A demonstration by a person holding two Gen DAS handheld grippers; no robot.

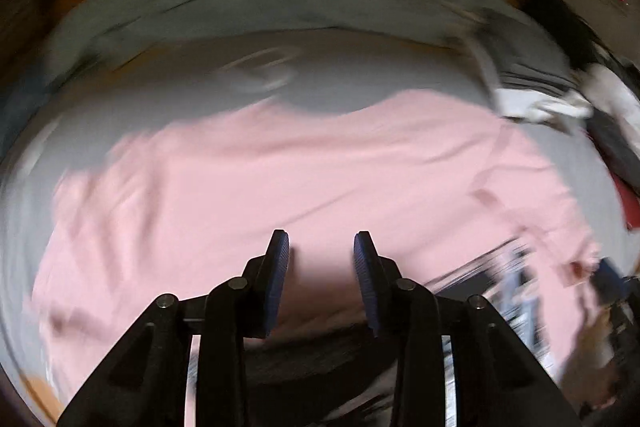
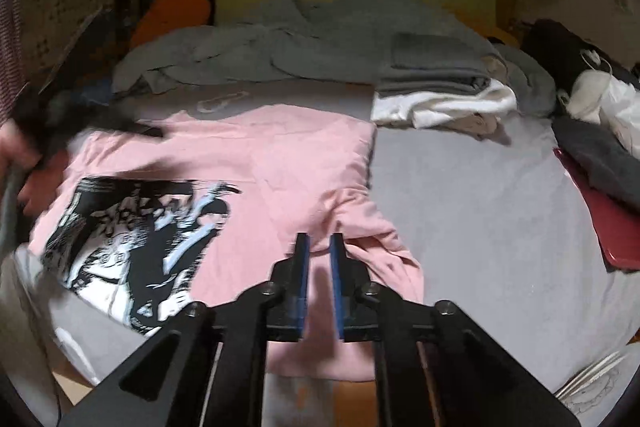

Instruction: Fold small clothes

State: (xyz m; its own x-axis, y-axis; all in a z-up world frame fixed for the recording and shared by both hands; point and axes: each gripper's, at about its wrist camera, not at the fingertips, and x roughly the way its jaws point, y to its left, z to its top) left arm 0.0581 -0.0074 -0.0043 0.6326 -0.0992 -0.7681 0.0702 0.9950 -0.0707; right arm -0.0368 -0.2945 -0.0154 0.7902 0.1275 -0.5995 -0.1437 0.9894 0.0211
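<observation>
Lying flat near the bed's (image 2: 480, 195) front edge, the soft, light pink shirt (image 2: 280, 163) looks floppy, best pinched at its hem or sleeve, with the left gripper (image 1: 321, 247) spread wide and empty, and the right gripper (image 2: 319, 247) nearly closed but empty.

Left tool (image 1: 321, 247), right tool (image 2: 319, 247): black linkage arms, round screw heads, ribbed blue pads (image 1: 279, 279).

A red flat thing (image 2: 596, 215) lies far right of the tool. An orange cushion (image 2: 176, 11) sits far ahead, left.
</observation>
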